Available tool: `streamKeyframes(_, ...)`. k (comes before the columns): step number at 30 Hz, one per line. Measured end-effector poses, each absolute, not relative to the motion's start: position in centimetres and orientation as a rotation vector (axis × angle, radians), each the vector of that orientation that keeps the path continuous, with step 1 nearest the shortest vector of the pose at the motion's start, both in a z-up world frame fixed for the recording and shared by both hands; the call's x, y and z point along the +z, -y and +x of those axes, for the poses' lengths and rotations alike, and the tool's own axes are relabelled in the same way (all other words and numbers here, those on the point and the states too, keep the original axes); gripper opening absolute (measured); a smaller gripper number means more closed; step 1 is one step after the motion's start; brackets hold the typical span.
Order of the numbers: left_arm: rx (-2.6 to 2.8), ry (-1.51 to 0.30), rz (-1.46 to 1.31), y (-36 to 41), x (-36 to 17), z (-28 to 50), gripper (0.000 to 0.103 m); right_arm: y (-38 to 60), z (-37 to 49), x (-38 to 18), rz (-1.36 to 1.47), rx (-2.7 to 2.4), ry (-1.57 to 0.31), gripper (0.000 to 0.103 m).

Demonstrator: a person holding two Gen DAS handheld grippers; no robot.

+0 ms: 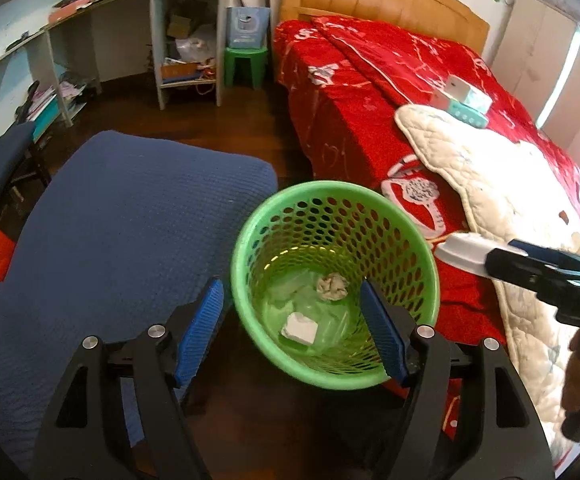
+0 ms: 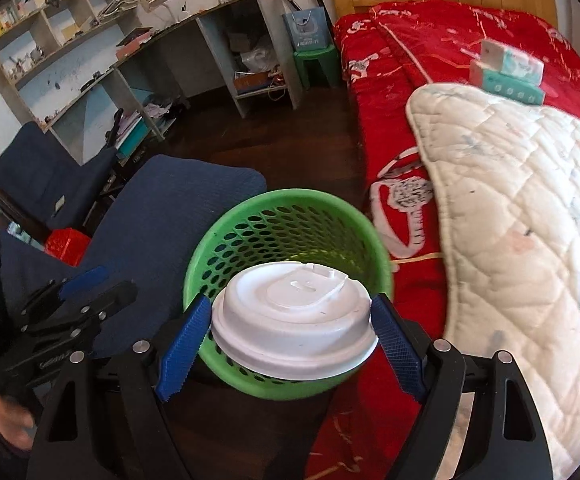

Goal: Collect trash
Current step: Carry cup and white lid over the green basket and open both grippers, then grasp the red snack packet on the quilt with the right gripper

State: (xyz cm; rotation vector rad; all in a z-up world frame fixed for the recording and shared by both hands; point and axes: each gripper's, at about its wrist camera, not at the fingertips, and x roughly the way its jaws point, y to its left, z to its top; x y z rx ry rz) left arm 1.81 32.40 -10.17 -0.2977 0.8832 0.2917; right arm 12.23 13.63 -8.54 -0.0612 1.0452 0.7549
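at three o'clock of the left wrist view lies the bed (image 1: 353, 92) with its red cover, and a white quilt (image 1: 501, 184) is spread over its near part. at nine o'clock is a blue cushion (image 1: 130, 248), close beside the green basket (image 1: 417, 236), which stands on the dark floor between the cushion and the bed. on the bottom of the basket lie a crumpled paper ball (image 1: 333, 286) and, near it at six o'clock, a small white folded piece (image 1: 299, 329).

the left claw (image 1: 291, 332) hangs above the basket with its blue pads wide apart and nothing between them. the right claw (image 2: 291, 350) comes in at three o'clock and grips a white cup lid (image 2: 293, 320); both blue pads press on the lid's rim. in the right wrist view the lid is over the near part of the basket's mouth, at six o'clock of it.
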Motion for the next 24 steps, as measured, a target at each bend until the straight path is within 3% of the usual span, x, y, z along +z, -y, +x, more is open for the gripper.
streamKeyframes(4,0.298,-0.879,-0.312,-32.8,-10.1,1.5,0.07,-13.8,12.6,-9.1,0.007,0.766,-1.068,0.085)
streamKeyframes(11,0.263,-0.874,-0.302,-31.4,-9.7,2.3,0.07,-11.5,11.8,-7.8,-0.024,0.732,-1.035,0.085)
streamKeyframes(24,0.107,-0.858,-0.237,-23.1,-8.2,5.9,0.072,3.3,11.8,-5.4,-0.039,0.47,-0.974,0.085)
